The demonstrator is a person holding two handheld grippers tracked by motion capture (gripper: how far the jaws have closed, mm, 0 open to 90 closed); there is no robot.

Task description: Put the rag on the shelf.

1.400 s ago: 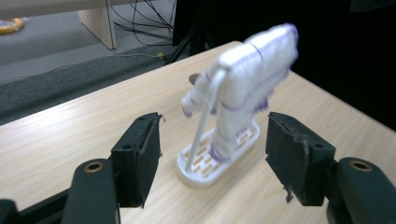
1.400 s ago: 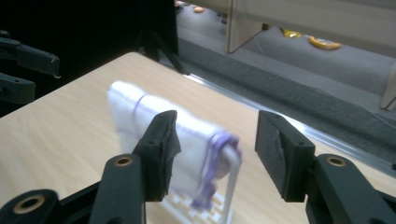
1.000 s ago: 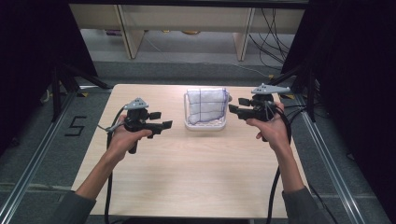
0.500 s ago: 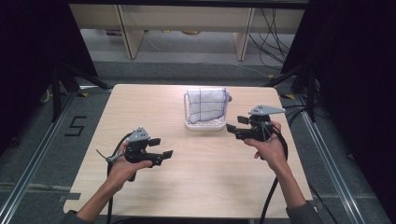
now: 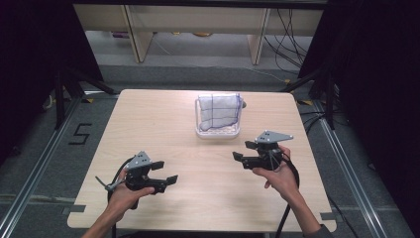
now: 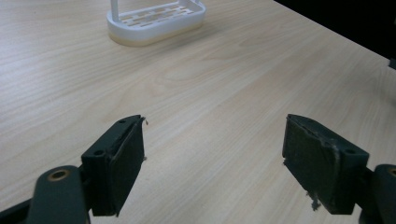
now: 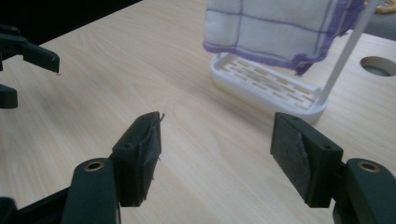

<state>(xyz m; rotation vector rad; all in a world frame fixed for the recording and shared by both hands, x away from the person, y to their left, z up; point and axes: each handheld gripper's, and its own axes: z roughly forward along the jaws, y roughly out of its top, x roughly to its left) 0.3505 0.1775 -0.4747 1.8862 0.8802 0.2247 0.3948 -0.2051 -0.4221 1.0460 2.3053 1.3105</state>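
Observation:
A white cloth with purple lines [image 5: 218, 111] hangs over a small white rack [image 5: 216, 133] at the table's far middle. In the right gripper view the cloth [image 7: 280, 28] drapes above the rack's slotted base [image 7: 266, 88]. My left gripper [image 5: 166, 172] is held low over the near left of the table, open, nothing between its pads [image 6: 126, 158]. My right gripper [image 5: 242, 150] hovers near right of the rack, open and empty, its pads [image 7: 147, 149] wide apart. The left gripper view shows the rack's base [image 6: 156, 21] far ahead.
The light wooden table [image 5: 163, 124] stands on a grey floor with metal rails at both sides. A round hole [image 7: 378, 65] in the tabletop lies behind the rack. The left gripper's jaw tip [image 7: 32, 51] shows far off in the right gripper view.
Both grippers have drawn back from beside the rack toward the near edge of the table. Both stay open and empty. The cloth and rack have not moved.

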